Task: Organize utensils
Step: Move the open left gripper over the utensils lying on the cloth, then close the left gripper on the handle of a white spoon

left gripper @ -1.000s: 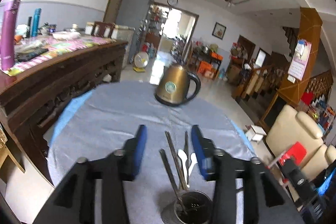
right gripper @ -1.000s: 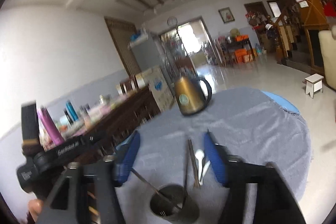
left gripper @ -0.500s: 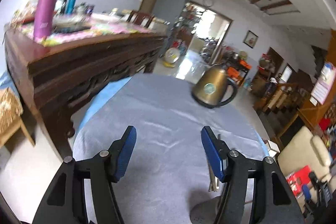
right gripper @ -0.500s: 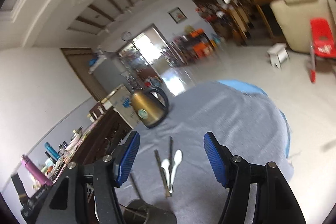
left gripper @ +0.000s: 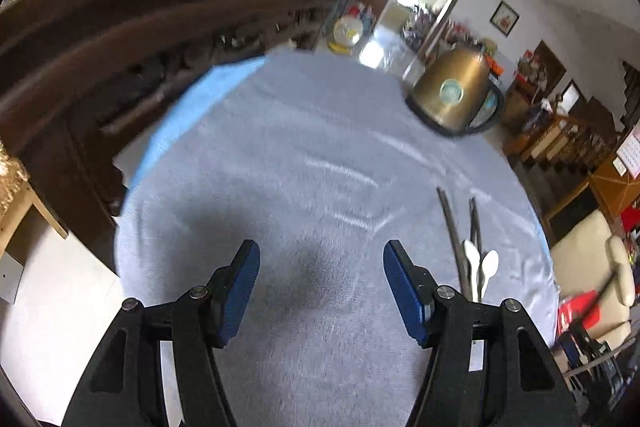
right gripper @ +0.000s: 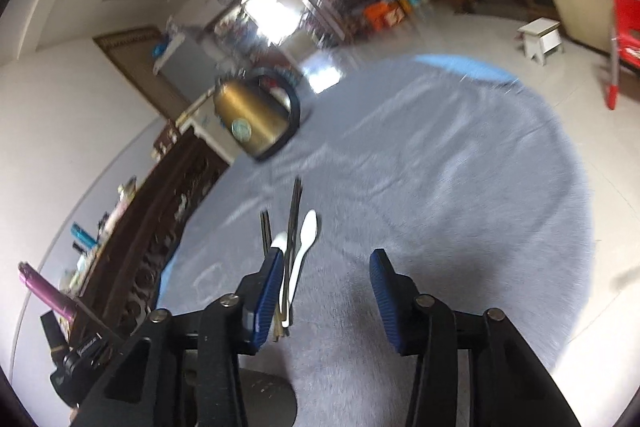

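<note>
Two white spoons [left gripper: 482, 269] lie side by side on the grey table [left gripper: 304, 187], with dark chopsticks [left gripper: 452, 227] beside and between them. In the left wrist view this cluster sits just right of the left tongs [left gripper: 320, 275], running past the right finger [left gripper: 404, 291] and partly hidden behind it. The left tongs are spread wide and hold nothing, hanging over bare cloth with a dark shadow beneath them.

In the right wrist view the same spoons [right gripper: 304, 239] and chopsticks [right gripper: 294, 215] lie at the left side of the right tongs [right gripper: 326, 287], their near ends slipping behind the left finger [right gripper: 268, 291]. The right tongs are also spread apart and grip nothing. A dark round holder [right gripper: 268, 399] shows low in that view, under the left finger, its contents too hidden to tell.

Farther ahead of both tongs stands a gold kettle [left gripper: 454, 93] with a black handle, well apart from the utensils. A dark wooden sideboard [left gripper: 120, 39] runs along the left of the table.
</note>
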Demonstrator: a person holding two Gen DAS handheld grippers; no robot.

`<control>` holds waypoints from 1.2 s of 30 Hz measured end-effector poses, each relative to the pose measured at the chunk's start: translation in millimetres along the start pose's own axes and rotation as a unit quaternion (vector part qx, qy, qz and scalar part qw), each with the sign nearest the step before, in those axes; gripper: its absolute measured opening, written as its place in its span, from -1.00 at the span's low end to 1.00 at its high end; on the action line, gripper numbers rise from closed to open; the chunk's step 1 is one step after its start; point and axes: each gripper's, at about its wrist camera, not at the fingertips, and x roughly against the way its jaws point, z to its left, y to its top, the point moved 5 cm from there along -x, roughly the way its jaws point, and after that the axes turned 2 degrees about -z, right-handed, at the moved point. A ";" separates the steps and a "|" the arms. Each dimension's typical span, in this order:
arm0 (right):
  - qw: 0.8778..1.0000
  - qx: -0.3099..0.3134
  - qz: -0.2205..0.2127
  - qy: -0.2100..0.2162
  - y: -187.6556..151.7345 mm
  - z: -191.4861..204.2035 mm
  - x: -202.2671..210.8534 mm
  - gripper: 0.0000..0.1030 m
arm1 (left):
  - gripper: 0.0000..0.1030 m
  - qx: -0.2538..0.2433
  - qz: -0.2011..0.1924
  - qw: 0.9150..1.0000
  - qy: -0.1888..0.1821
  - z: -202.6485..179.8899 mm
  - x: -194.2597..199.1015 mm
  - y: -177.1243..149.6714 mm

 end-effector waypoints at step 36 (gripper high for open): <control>0.997 0.017 0.066 0.029 18.0 0.2 -172.2 -0.92 | 0.06 -0.314 0.124 0.927 -0.161 -220.9 -157.5 -42.9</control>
